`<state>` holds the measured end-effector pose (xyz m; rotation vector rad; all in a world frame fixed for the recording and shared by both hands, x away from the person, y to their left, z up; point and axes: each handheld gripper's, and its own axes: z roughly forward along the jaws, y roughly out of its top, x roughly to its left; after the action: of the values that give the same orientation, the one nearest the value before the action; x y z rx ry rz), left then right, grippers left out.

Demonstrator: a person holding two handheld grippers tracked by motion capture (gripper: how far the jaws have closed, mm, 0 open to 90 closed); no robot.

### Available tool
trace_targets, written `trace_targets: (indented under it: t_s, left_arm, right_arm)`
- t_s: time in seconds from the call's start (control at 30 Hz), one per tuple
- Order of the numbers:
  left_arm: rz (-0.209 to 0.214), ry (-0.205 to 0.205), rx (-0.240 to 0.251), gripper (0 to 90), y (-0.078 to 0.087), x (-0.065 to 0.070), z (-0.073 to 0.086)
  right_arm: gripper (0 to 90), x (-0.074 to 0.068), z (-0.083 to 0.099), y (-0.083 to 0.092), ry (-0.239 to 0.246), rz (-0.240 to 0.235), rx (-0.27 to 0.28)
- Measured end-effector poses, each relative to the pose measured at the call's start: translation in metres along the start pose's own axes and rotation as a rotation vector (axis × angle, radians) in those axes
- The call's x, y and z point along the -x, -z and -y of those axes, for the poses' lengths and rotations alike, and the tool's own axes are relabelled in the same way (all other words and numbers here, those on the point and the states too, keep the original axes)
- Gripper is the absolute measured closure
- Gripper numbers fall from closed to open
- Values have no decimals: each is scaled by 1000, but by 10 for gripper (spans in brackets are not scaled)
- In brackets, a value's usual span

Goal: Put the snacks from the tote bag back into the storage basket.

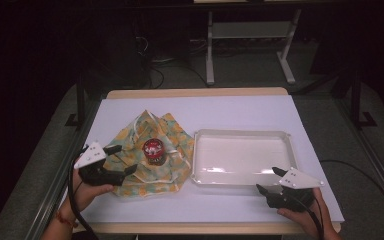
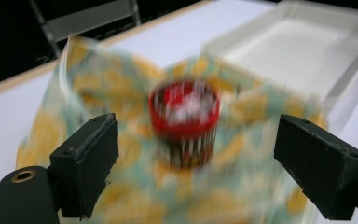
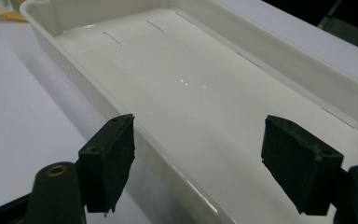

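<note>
Jar: the small red-lidded jar [image 1: 153,151] stands upright on the patterned cloth [image 1: 130,172], left of the white tray [image 1: 242,134], on the white surface [image 1: 205,112].
Left claw: the left claw [image 1: 122,160] is spread wide and holds nothing; in the left gripper view the jar [image 2: 185,122] sits centred between and just beyond the two pads, not touched.
Right claw: the right claw [image 1: 269,181] is also wide and empty, poised over the near rim of the tray [image 3: 135,135], well apart from the jar.
Tipping risk: the jar is short but rests on rumpled fabric, so a pad that meets one side before the other would likely push it over or skid it.
Cloth risk: folds rise just beside the jar; closing low could pinch fabric with it and drag the whole cloth along.
Aim risk: the left gripper view is smeared by motion, so the approach looks quick; an overshoot would knock the lid.
Tray risk: the right claw hangs close to the rim, and a dip could nudge the light tray out of place.
</note>
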<state>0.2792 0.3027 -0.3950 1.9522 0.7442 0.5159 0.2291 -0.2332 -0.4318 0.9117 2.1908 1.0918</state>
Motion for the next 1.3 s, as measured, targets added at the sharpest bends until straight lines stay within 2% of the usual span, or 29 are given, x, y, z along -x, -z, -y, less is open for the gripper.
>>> trace_targets:
  t_s: [0.03, 0.07, 0.1, 0.13, 0.2, 0.27, 0.3, 0.33, 0.43, 0.63, 0.73, 1.07, 1.3]
  left_arm:
    - [-2, 3, -6, 144, 0, 0, 5]
    - [-11, -16, -23, 148, 0, 1, 7]
    - [-20, -34, -18, 148, 1, 2, 8]
    - [-26, -36, 0, 154, 1, 4, 10]
    - [-22, -55, 0, 216, 0, 5, 14]
    - [-33, -62, -9, 189, -2, 6, 15]
    - [-35, -55, -11, 189, -3, 5, 17]
    - [-22, -25, -10, 176, -5, 1, 19]
    - [-36, -32, -8, 175, -6, 1, 19]
    - [-27, -30, -32, 178, -12, 3, 19]
    - [-34, -27, -30, 218, -11, 4, 18]
    - [-39, -34, -54, 189, -12, 9, 19]
    - [-36, -21, -60, 182, -14, 9, 18]
  right_arm:
    - [250, 0, -1, 0, -1, 3, 4]
    - [249, 0, -2, 0, 1, 8, 3]
    - [250, -1, -3, -1, 9, 9, 5]
    - [250, -2, -4, -1, 10, 7, 4]
    - [250, -5, -6, -1, 29, 5, 4]
    - [250, -7, -8, -1, 31, 7, 11]
    - [250, -7, -8, -1, 31, 7, 11]
    - [250, -6, -8, -2, 30, 15, 10]
    - [250, -4, -7, -2, 20, 17, 9]
    - [250, -1, -5, -1, 11, 18, 14]
    - [250, -1, -5, 0, 12, 19, 20]
    - [250, -1, -8, -3, 14, 11, 21]
    - [250, -1, -8, -5, 17, 8, 15]
